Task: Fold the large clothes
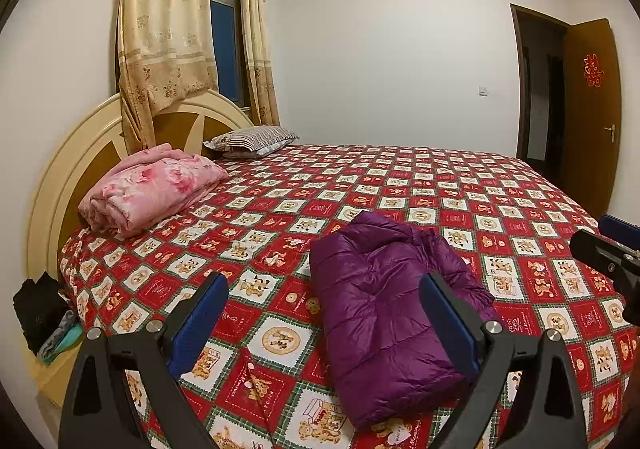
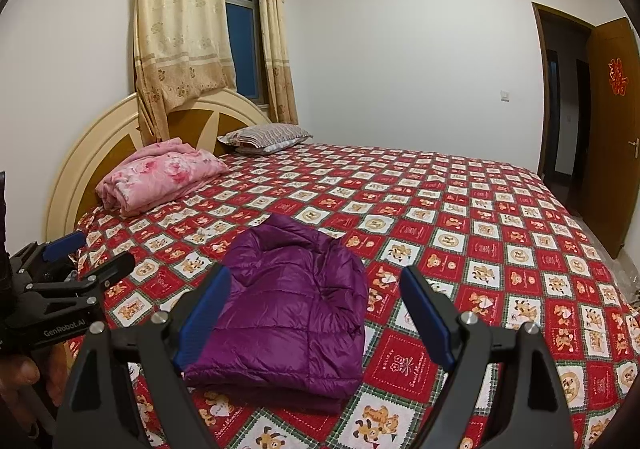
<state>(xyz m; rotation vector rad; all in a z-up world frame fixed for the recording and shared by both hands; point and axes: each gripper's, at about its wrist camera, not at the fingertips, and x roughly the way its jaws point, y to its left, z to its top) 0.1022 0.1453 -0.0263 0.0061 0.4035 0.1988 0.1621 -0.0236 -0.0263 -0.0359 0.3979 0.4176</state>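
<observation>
Jacket (image 2: 288, 309), purple, folded, lies on bed (image 2: 480, 233) near front edge. L gripper (image 1: 324, 313) fingers wide apart, empty. R gripper (image 2: 316, 313) likewise, hovering above jacket. Pink blanket (image 2: 160, 173) far left.

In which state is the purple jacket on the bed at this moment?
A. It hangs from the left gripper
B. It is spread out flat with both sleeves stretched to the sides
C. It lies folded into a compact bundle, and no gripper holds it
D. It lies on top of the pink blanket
C: the purple jacket lies folded on the bedspread, with the left gripper and right gripper both open and off it.
</observation>
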